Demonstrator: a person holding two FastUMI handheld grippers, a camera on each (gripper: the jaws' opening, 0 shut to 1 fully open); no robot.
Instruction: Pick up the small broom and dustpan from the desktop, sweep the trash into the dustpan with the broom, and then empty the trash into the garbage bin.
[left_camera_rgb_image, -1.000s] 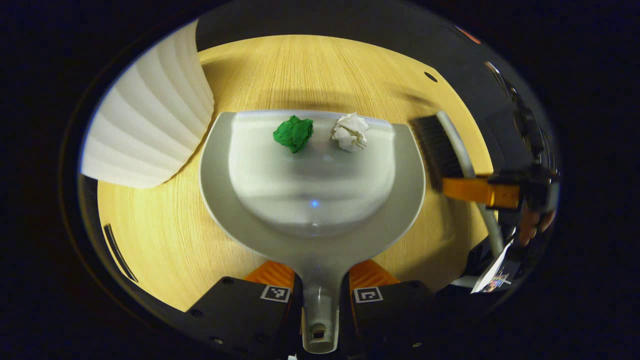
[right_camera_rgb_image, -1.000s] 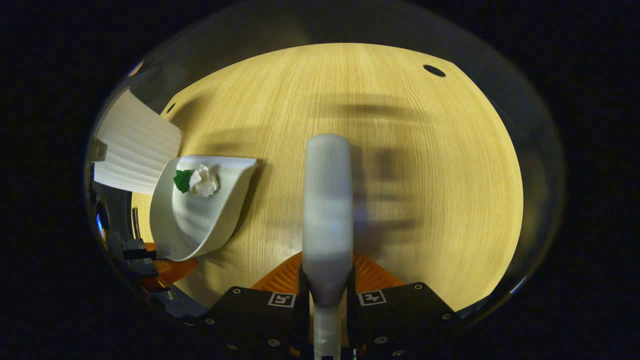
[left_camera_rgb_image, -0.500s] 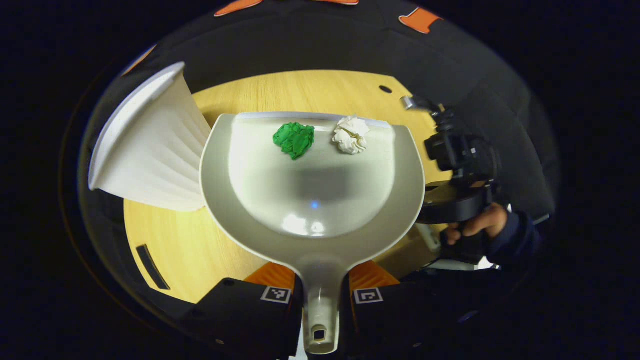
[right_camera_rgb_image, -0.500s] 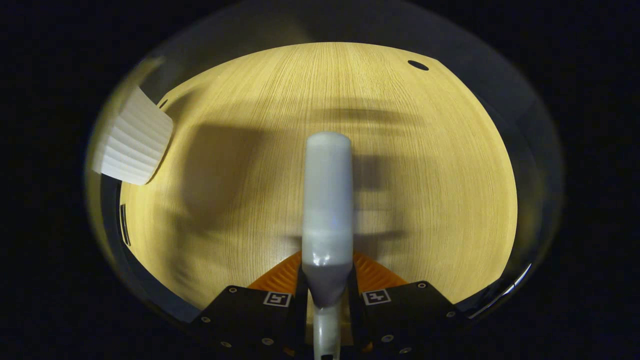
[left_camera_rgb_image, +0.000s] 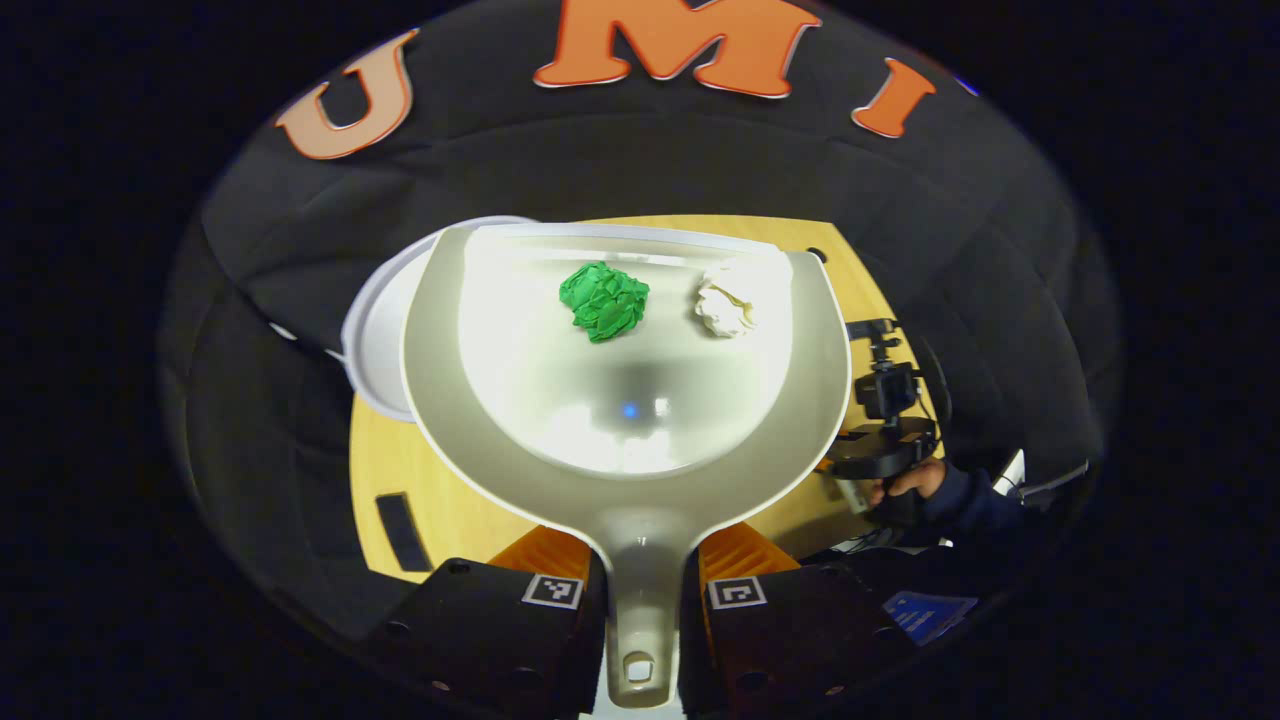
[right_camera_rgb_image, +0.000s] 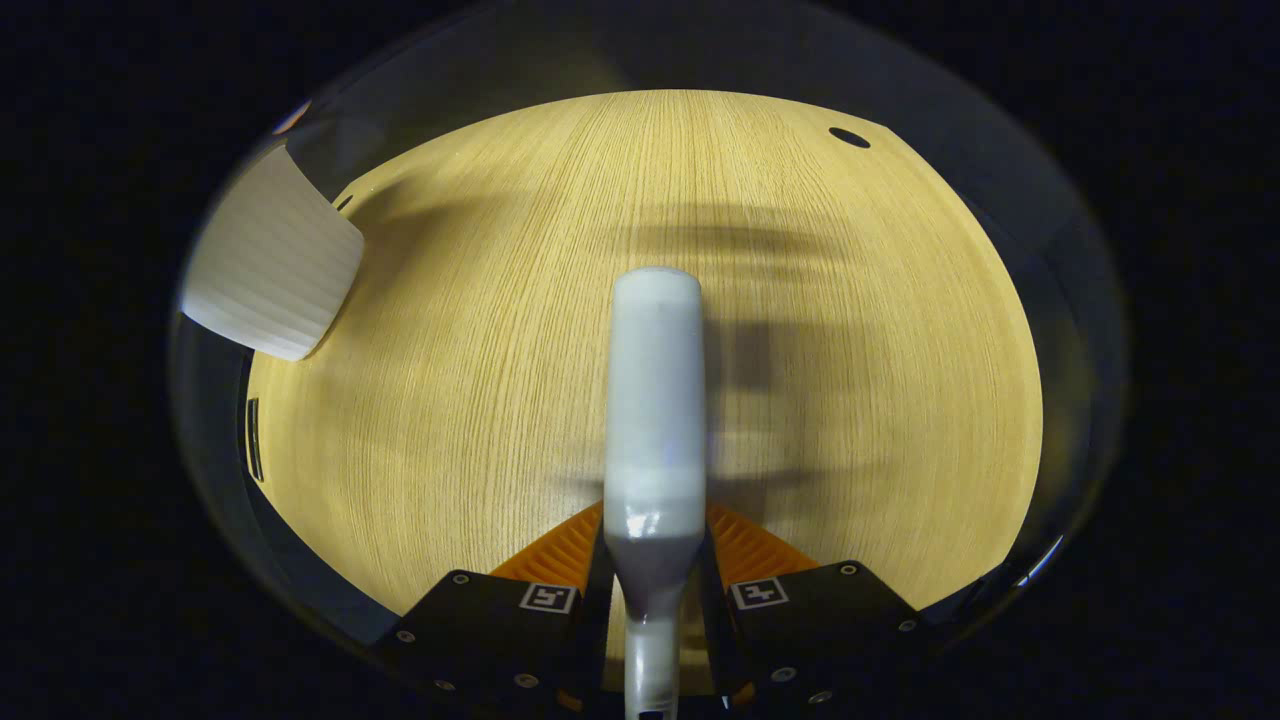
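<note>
With the left gripper (left_camera_rgb_image: 640, 585) clamped on the dustpan (left_camera_rgb_image: 625, 400) handle at lower centre, keep it level until its lip clears the white bin (left_camera_rgb_image: 375, 340) rim at left, while the right gripper (right_camera_rgb_image: 655, 600) grips the broom (right_camera_rgb_image: 655, 400).

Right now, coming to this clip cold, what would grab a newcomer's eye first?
The grey dustpan, its handle clamped in the left gripper, dominates the left gripper view, with a green paper ball and a white paper ball near its front lip. Behind its left edge sits the white garbage bin. The right gripper holds the broom above the wooden desktop.
</note>
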